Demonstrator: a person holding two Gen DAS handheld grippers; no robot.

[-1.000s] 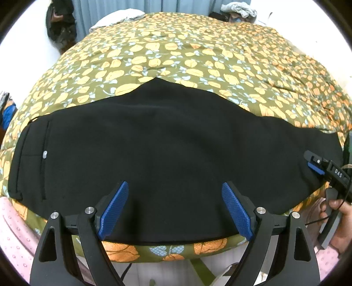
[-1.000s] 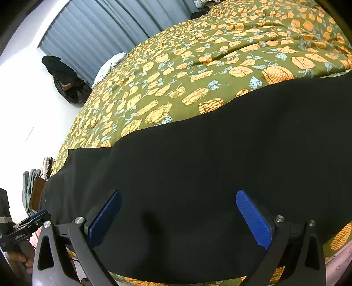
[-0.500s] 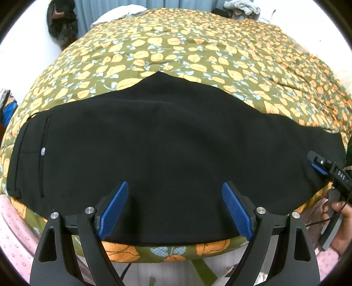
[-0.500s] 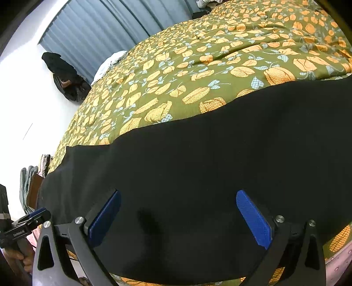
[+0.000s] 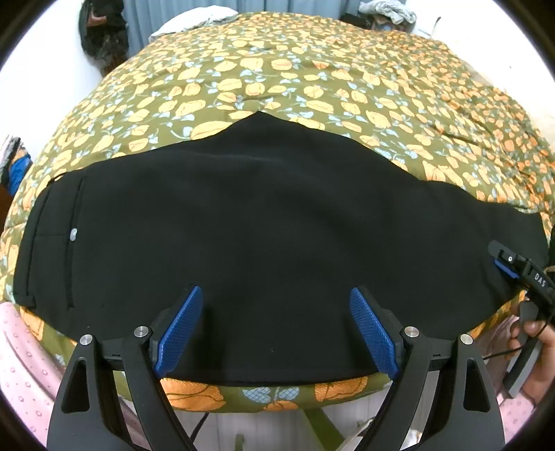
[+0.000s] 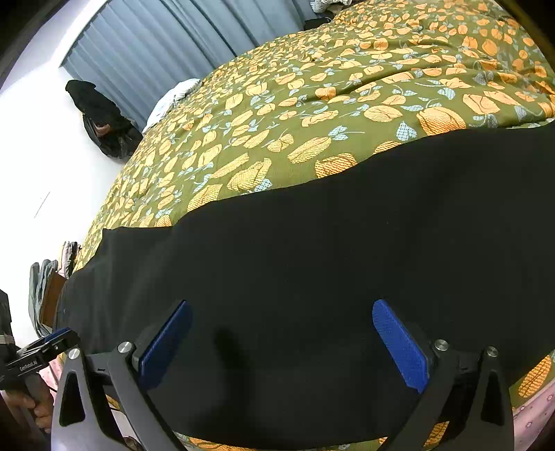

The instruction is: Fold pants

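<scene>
Black pants (image 5: pixel 263 229) lie flat across the near edge of a bed, waistband with a small white button (image 5: pixel 73 234) at the left. They also fill the lower right wrist view (image 6: pixel 347 263). My left gripper (image 5: pixel 275 326) is open and empty, hovering over the pants' near edge. My right gripper (image 6: pixel 282 338) is open and empty above the pants; it shows at the right edge of the left wrist view (image 5: pixel 513 267). The left gripper appears at the lower left of the right wrist view (image 6: pixel 41 350).
The bed has an olive quilt with orange flowers (image 5: pixel 312 79). Blue curtains (image 6: pixel 166 55) hang behind. A dark bag (image 6: pixel 104 121) sits by the white wall. A pale pillow (image 5: pixel 194 24) and heaped clothes (image 5: pixel 385 10) lie at the far end.
Both grippers drew back slightly from the pants, which now look a little smaller. The pants have not moved and both grippers stayed open.
</scene>
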